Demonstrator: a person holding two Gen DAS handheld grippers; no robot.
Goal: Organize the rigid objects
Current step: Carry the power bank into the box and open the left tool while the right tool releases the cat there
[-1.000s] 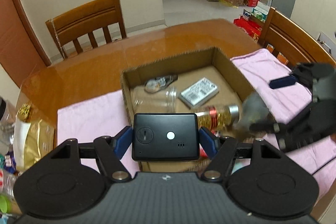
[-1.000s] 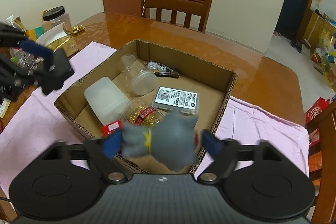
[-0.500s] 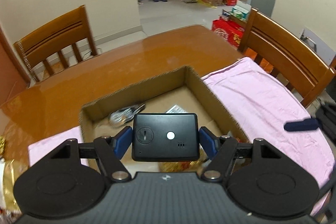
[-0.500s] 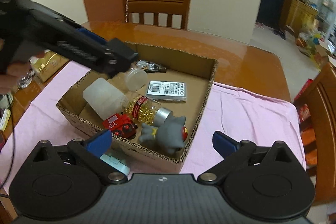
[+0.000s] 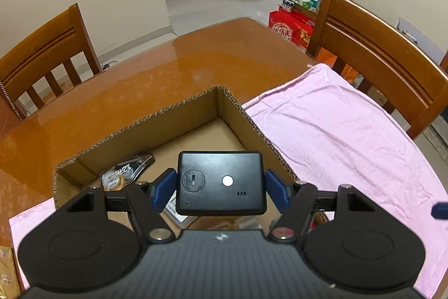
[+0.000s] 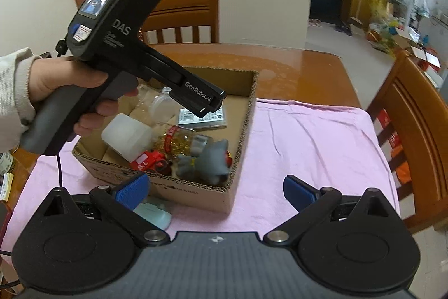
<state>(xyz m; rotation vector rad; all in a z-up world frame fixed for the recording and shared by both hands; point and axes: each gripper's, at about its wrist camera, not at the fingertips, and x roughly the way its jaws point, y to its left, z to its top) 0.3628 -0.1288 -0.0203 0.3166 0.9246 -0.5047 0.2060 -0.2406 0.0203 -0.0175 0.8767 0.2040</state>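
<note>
One black box (image 5: 221, 184), gripped by just-loosening left fingers (image 5: 165, 188), partly hides carton (image 5: 140, 128) contents; right fingers (image 6: 131, 188) wide.

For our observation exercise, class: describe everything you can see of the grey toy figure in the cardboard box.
The grey toy figure looks like matte rubber or plastic, with pointed ears, a yellow band at the neck and a red spot on one side. It lies tipped over in the near right corner of the cardboard box. It rests against the box walls, against a bottle of golden capsules behind it and a red toy vehicle beside it. Its underside is hidden.
</note>
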